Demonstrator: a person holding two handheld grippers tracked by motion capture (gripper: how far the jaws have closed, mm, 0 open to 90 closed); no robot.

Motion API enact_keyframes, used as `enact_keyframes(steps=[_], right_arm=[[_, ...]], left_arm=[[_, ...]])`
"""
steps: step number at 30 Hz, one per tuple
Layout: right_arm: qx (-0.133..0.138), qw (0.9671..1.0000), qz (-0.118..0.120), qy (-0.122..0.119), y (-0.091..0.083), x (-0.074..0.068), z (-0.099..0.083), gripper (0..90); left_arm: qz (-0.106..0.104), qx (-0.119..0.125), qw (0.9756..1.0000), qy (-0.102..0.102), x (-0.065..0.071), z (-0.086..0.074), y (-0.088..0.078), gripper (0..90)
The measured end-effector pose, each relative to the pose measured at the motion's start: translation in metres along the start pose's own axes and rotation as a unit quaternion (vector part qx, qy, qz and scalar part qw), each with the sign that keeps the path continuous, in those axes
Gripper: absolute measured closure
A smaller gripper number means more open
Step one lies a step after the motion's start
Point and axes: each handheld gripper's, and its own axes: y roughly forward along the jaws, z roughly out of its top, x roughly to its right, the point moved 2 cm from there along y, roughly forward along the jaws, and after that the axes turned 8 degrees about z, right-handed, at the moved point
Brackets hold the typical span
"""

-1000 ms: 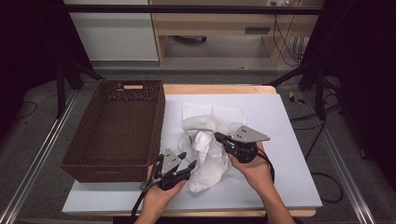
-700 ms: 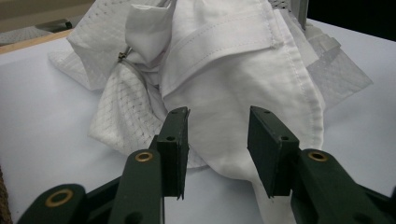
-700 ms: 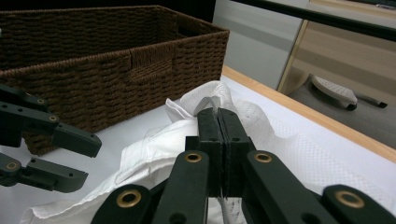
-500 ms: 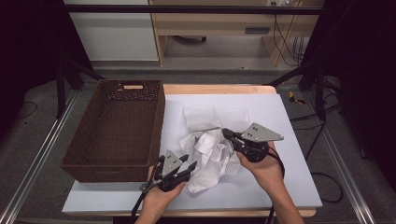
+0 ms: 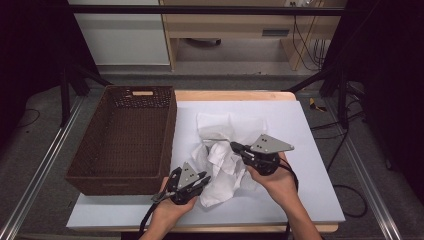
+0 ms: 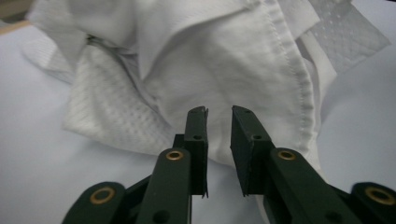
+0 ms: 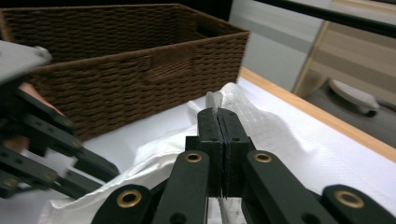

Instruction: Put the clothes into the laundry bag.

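A crumpled white cloth [image 5: 225,160] lies on the white board, just right of the basket. My right gripper [image 5: 236,146] is shut on a thin fold of it. In the right gripper view the jaws [image 7: 218,114] are pressed together, with the cloth [image 7: 261,121] edge sticking out above the tips. My left gripper [image 5: 204,180] rests at the cloth's near left edge. Its jaws [image 6: 218,111] stand slightly apart, and the hemmed cloth [image 6: 224,56] sits just beyond the tips, not pinched. The left gripper [image 7: 102,179] also appears at the left of the right gripper view.
A dark brown woven basket [image 5: 170,130], with nothing inside, stands along the left side of the white board [image 5: 300,130]; its wall [image 7: 140,70] is close behind the cloth. The wooden table edge [image 7: 327,121] runs beyond the board. Black frame legs and cables flank the table.
My right gripper has pulled the held fold slightly to the right, and the bundled cloth has loosened and spread. The left gripper has stayed almost still.
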Motion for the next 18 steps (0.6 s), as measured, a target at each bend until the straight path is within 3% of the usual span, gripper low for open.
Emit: enact_keyframes(steps=[5, 9, 18], right_arm=[[-0.016, 0.9991, 0.037, -0.016, 0.016, -0.014, -0.003, 89.7], [-0.031, 0.9973, 0.061, -0.027, 0.022, -0.023, -0.009, 89.7], [-0.033, 0.9983, 0.047, -0.003, 0.014, -0.014, -0.023, 89.7]], left_arm=[[-0.023, -0.004, 0.9997, 0.008, 0.006, -0.001, 0.012, 79.4], [-0.023, -0.002, 0.9995, 0.020, 0.007, 0.002, 0.021, 80.0], [-0.019, -0.003, 0.9996, 0.021, 0.002, 0.006, 0.050, 87.5]])
